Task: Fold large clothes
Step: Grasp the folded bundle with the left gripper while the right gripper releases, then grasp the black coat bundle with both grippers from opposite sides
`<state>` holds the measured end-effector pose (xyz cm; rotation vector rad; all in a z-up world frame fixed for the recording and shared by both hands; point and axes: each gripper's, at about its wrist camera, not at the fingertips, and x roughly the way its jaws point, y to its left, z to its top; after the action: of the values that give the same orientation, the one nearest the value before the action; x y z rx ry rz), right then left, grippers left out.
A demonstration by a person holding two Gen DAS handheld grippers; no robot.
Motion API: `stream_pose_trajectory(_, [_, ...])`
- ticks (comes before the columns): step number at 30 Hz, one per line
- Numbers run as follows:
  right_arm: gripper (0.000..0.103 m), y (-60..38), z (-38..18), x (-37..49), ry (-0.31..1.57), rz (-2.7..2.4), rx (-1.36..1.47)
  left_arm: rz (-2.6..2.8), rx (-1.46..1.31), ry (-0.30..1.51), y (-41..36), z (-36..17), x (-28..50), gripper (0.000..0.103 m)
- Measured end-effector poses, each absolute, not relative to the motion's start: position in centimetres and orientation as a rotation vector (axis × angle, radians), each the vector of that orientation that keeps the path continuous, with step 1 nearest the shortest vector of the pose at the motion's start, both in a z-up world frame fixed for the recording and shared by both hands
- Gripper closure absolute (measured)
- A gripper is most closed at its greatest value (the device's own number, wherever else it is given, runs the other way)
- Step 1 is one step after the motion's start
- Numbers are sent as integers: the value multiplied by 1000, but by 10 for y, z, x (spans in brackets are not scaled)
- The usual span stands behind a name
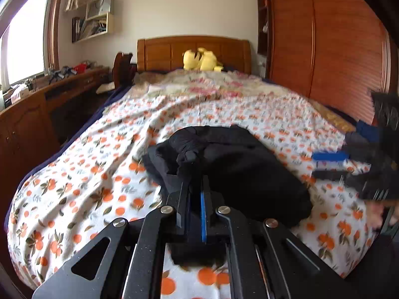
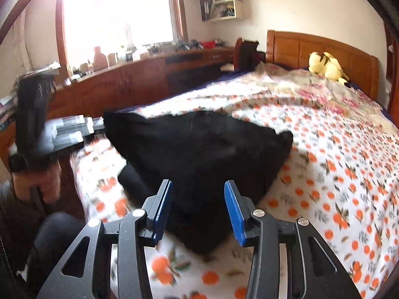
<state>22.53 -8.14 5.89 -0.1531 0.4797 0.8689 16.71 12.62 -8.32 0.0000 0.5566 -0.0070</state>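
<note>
the garment (image 1: 239, 172), black and bunched, is lying on the near end of the bed (image 1: 87, 174), on a sheet printed with oranges. in the left wrist view the left gripper (image 1: 195, 186) is sitting with its jaws pressed together, pinching a fold of the garment's near edge; the right gripper (image 1: 331, 164) is showing at the right edge, blurred, just beside the cloth, and a yellow plush (image 1: 200, 59) is resting by the headboard. in the right wrist view the right gripper (image 2: 198, 211) is standing partly open, its blue pads (image 2: 163, 211) flanking the garment's (image 2: 199, 149) near corner without pressing it, holding nothing. the left gripper (image 2: 74, 132) is reaching the garment's far left corner.
</note>
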Motion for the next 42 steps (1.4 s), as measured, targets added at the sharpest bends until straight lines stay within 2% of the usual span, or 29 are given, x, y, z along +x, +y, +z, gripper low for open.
stream_pose_trajectory(2, [76, -72, 64, 230, 473, 856, -155, 7, 6, 586, 131, -96, 168, 96])
stream_pose_trajectory(4, [78, -64, 63, 239, 503, 857, -138, 12, 0, 611, 134, -108, 168, 96])
stream_pose_trajectory(11, [78, -43, 5, 252, 674, 839, -231, -7, -28, 690, 142, -140, 163, 96])
stream_pose_trajectory(14, [78, -40, -20, 246, 640, 811, -268, -5, -24, 712, 141, -149, 162, 96])
stream_pose_trajectory(23, [78, -38, 2, 244, 625, 804, -255, 7, -51, 724, 149, -143, 153, 96])
stream_pose_trajectory(25, [77, -48, 14, 253, 605, 784, -237, 14, -71, 715, 152, -137, 149, 85])
stream_pose_trajectory(26, [71, -51, 19, 257, 596, 778, -229, 22, -79, 702, 153, -134, 146, 65])
stream_pose_trajectory(27, [68, -55, 22, 263, 592, 772, -222, 24, -86, 690, 155, -132, 143, 51])
stream_pose_trajectory(28, [66, -56, 24, 271, 592, 774, -224, 25, -98, 678, 157, -131, 140, 44])
stream_pose_trajectory(29, [63, -56, 26, 276, 583, 771, -240, 26, -109, 673, 160, -130, 138, 30])
stream_pose_trajectory(30, [59, -56, 27, 282, 568, 760, -259, 31, -122, 670, 162, -129, 136, 22])
stream_pose_trajectory(32, [48, -55, 28, 299, 559, 739, -279, 49, -122, 672, 164, -130, 136, 22])
stream_pose_trajectory(38, [38, -44, 16, 357, 599, 706, -272, 87, -110, 697, 162, -143, 140, 22])
stream_pose_trajectory(42, [23, -30, 9, 393, 624, 704, -245, 106, -88, 721, 159, -154, 147, 22])
